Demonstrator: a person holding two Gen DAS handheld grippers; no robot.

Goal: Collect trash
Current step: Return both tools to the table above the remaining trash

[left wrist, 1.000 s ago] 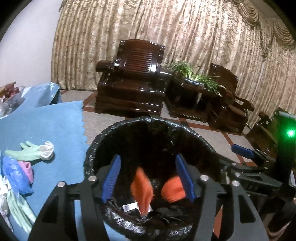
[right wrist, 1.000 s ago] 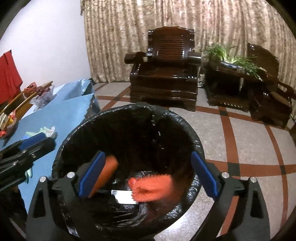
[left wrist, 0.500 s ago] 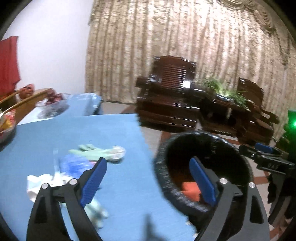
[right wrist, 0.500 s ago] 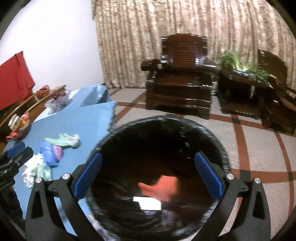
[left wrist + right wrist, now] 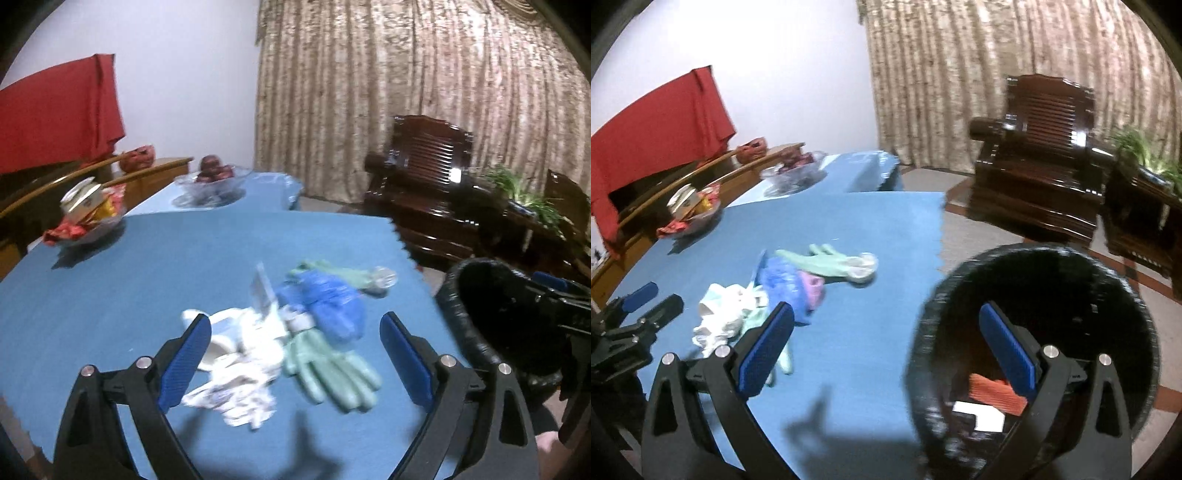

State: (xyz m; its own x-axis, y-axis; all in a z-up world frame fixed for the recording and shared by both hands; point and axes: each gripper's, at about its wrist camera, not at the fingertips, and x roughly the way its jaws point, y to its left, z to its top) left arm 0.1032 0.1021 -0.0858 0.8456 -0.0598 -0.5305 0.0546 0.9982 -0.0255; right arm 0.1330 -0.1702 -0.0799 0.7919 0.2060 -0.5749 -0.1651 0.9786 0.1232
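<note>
The left tool [image 5: 295, 354] hung wide and empty above the blue-covered counter [image 5: 110, 288], its jaws released with nothing between the pads. Directly ahead at twelve o'clock lay the litter: a crumpled white paper wad [image 5: 240, 365] toward eleven, a pale green glove [image 5: 332, 369] toward one, and beyond them a blue plastic scrap [image 5: 325, 302] and a second green glove [image 5: 347, 275]. The right tool [image 5: 886, 350], equally spread and carrying nothing, hovered over the counter's edge, with the black-lined bin [image 5: 1137, 310] at two o'clock on the floor just beside the counter; an orange glove [image 5: 995, 393] and a white card [image 5: 988, 419] sat inside it. All the remaining pieces looked light, limp and unbreakable, so they would likely sag and trail once lifted. The paper seemed best pinched across its bunched middle, and the near glove at its palm, not a fingertip, which might slip free.
</note>
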